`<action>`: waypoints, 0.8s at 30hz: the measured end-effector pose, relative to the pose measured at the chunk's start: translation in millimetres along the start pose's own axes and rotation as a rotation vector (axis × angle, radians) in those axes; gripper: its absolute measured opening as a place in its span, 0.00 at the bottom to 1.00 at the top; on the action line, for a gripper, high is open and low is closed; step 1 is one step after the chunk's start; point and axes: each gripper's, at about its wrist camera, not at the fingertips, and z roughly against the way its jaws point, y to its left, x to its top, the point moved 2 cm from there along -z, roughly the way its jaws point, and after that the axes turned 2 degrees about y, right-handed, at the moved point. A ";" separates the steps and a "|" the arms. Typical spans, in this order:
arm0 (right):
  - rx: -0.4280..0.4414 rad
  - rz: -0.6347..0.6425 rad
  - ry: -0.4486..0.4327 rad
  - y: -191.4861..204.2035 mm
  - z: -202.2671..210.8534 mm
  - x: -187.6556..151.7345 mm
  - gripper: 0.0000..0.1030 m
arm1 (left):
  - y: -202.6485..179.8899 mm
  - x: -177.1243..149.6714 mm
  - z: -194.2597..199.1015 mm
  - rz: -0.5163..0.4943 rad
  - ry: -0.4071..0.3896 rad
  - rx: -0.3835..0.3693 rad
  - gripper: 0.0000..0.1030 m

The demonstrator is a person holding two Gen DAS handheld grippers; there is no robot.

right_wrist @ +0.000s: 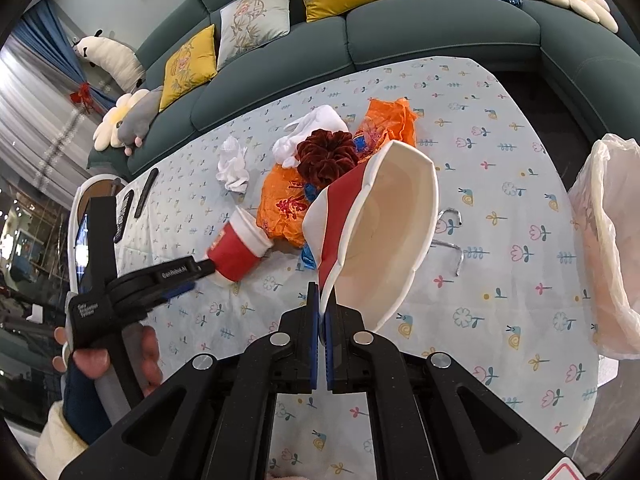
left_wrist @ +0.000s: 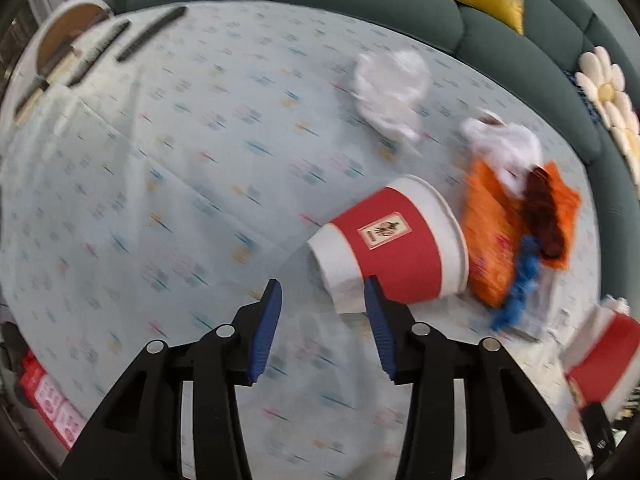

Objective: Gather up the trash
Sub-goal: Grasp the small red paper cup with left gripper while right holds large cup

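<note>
A red and white paper cup (left_wrist: 400,248) (right_wrist: 236,250) lies on its side on the flowered tablecloth, base toward my left gripper (left_wrist: 324,290) (right_wrist: 200,276). That gripper is open; its right fingertip (left_wrist: 374,292) overlaps the cup's base edge, while the left pad stands clear of it. My right gripper (right_wrist: 322,308) is shut on the rim of a second, squashed red and white cup (right_wrist: 384,232), held above the table. Behind the cups lie an orange wrapper (left_wrist: 488,240) (right_wrist: 284,204), crumpled white tissues (left_wrist: 392,88) (right_wrist: 232,166) and a dark red ruffled thing (right_wrist: 326,156).
A bin lined with a pale plastic bag (right_wrist: 608,240) stands at the table's right edge. Two dark remotes (left_wrist: 152,32) (right_wrist: 124,216) lie at the far left, and a bent metal hook (right_wrist: 456,248) near the held cup. A green sofa (right_wrist: 400,40) wraps the table's far side.
</note>
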 end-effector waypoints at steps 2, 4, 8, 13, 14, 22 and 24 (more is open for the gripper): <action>0.003 0.000 -0.001 2.0 -0.6 -0.2 0.03 | 13.6 5.9 -0.1 0.042 -0.002 0.029 0.39; 0.004 0.002 -0.001 3.9 -1.3 0.2 0.03 | 27.1 7.5 1.9 0.104 -0.001 0.026 0.39; 0.006 0.009 -0.003 7.0 -2.9 0.5 0.03 | 23.6 -3.4 19.0 0.137 -0.041 -0.058 0.55; 0.001 0.007 -0.007 4.4 -3.8 1.9 0.03 | -29.3 -20.9 30.1 0.025 -0.085 -0.099 0.74; 0.000 0.006 -0.007 3.5 -4.1 2.8 0.03 | -38.7 -21.9 29.1 0.015 -0.089 -0.094 0.75; -0.003 -0.001 -0.001 -6.8 -11.4 10.1 0.03 | -55.0 -6.6 -10.0 0.100 -0.127 0.115 0.76; -0.001 0.000 0.002 -7.7 -13.6 10.7 0.03 | -49.9 -4.0 -14.0 0.114 -0.143 0.132 0.76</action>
